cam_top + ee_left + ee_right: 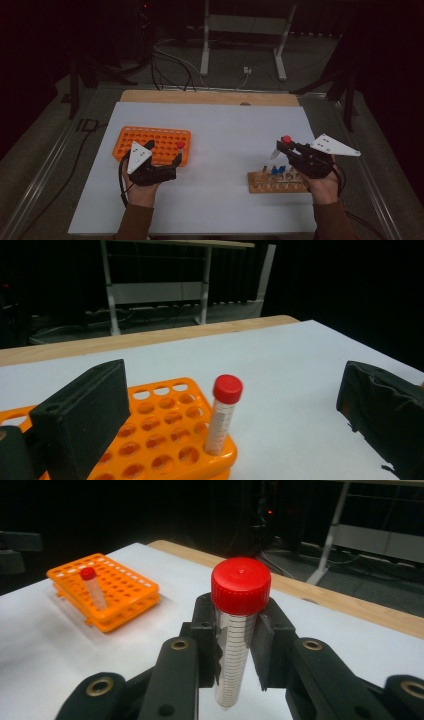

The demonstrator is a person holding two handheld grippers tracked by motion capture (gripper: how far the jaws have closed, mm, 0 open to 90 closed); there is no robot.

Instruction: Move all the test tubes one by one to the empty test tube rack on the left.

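The black pads of the right gripper are clenched on a clear graduated plastic tube with a red screw cap, gripped just under the cap, with the lower body and tapered tip hanging free below the jaws. In the high view this tube is carried tilted above the white table surface, just beyond the wooden tube rack, in which blue-capped tubes stand.

The left gripper is held with its jaws released and wide apart at the near edge of the orange plastic rack with round holes. Between those open jaws a second red-capped tube stands upright in a corner hole of that rack, touched by neither pad.

The step in hand is judged to be the transfer of the held tube across to the orange rack. For this to go well, the grip should be kept firm, the tube brought upright before descent, and its tip centred over a free hole beside the standing tube. The rack could be steadied by the left gripper, which should be kept clear of the chosen hole. Release is best delayed until the tube is seated.
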